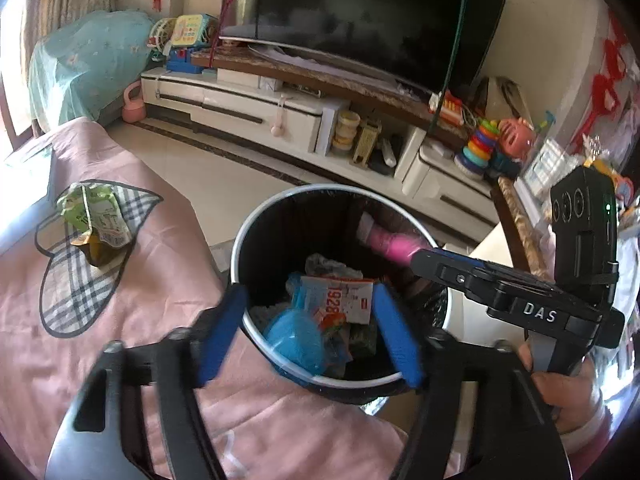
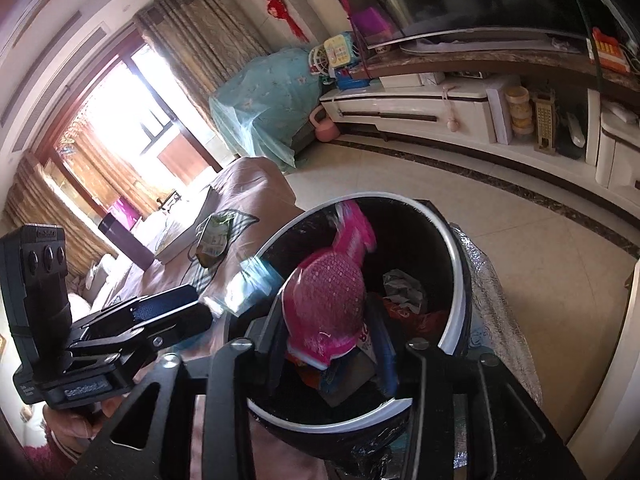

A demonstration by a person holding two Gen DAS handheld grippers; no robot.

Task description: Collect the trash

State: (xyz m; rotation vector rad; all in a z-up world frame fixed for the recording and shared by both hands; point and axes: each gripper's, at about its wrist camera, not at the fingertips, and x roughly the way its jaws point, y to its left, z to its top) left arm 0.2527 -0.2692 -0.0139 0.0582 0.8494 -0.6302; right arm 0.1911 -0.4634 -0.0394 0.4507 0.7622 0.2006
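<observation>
A round trash bin (image 1: 256,220) with a black liner and white rim stands beside a pink-covered sofa; it holds several wrappers, a blue piece and a red-and-white carton (image 1: 346,300). My left gripper (image 1: 310,330) is open and empty over the bin's near rim. My right gripper (image 2: 328,344) is shut on a pink wrapper (image 2: 326,292) and holds it over the bin (image 2: 452,248). That wrapper also shows in the left wrist view (image 1: 390,246). A green crumpled wrapper (image 1: 96,216) lies on the pink cover; it also shows in the right wrist view (image 2: 214,240).
A pink sofa cover (image 1: 120,340) with a plaid heart patch lies left of the bin. A white TV cabinet (image 1: 256,108) with a large TV (image 1: 376,16) and toys runs along the far wall. Tiled floor (image 2: 400,176) lies between.
</observation>
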